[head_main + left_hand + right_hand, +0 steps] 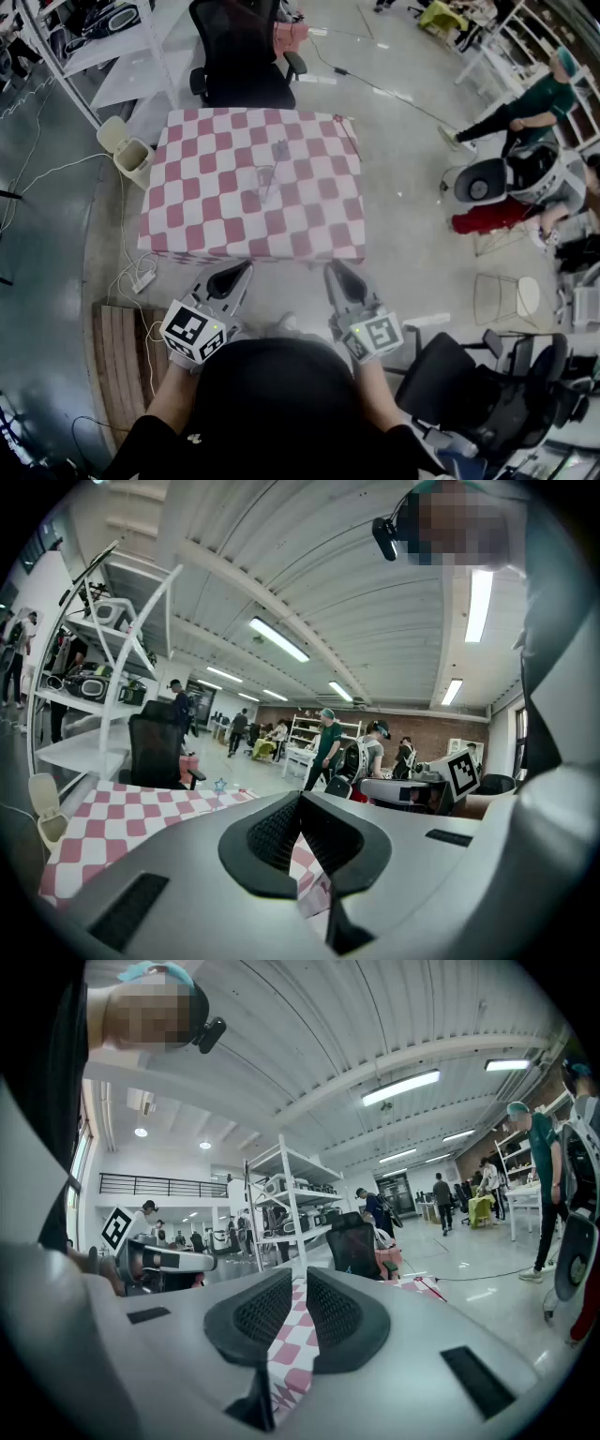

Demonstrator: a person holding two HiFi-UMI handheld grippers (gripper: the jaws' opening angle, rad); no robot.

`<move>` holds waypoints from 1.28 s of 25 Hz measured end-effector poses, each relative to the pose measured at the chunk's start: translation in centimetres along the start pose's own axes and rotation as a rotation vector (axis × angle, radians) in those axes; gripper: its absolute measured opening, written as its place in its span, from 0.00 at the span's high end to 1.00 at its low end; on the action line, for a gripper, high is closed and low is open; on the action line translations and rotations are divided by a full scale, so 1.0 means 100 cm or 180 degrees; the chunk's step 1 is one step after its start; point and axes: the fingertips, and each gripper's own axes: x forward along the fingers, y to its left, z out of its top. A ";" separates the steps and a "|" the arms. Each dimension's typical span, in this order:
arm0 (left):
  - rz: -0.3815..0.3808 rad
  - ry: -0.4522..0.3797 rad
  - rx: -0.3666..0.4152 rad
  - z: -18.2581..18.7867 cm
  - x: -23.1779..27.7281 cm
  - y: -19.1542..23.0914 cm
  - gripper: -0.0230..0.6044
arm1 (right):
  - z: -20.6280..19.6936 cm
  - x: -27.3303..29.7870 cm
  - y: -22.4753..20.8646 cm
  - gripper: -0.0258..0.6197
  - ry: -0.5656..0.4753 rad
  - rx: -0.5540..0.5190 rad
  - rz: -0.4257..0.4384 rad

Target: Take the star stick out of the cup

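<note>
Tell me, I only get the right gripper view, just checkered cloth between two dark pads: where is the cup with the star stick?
Observer: In the head view the cup stands near the middle of the checkered table, well beyond the right gripper.
Operator: Is the stick out yet?
Observer: No, the star stick is in the cup, its star end up.
Operator: I glimpse another gripper off to my left. Is it holding anything?
Observer: No. The left gripper hovers at the table's near edge, jaws together, nothing between them.
</note>
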 end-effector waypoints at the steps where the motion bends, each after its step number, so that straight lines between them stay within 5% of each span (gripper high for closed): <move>1: 0.0002 0.0008 0.0002 0.000 0.003 -0.002 0.90 | 0.000 -0.002 -0.003 0.87 0.0014 -0.0021 -0.0002; 19: 0.0159 0.0115 0.0022 -0.008 0.066 -0.043 0.90 | 0.004 -0.034 -0.079 0.87 -0.0157 0.0171 0.0175; 32: 0.0189 0.0107 -0.0044 -0.009 0.088 -0.014 0.90 | -0.002 -0.007 -0.089 0.87 -0.0051 0.0237 0.0203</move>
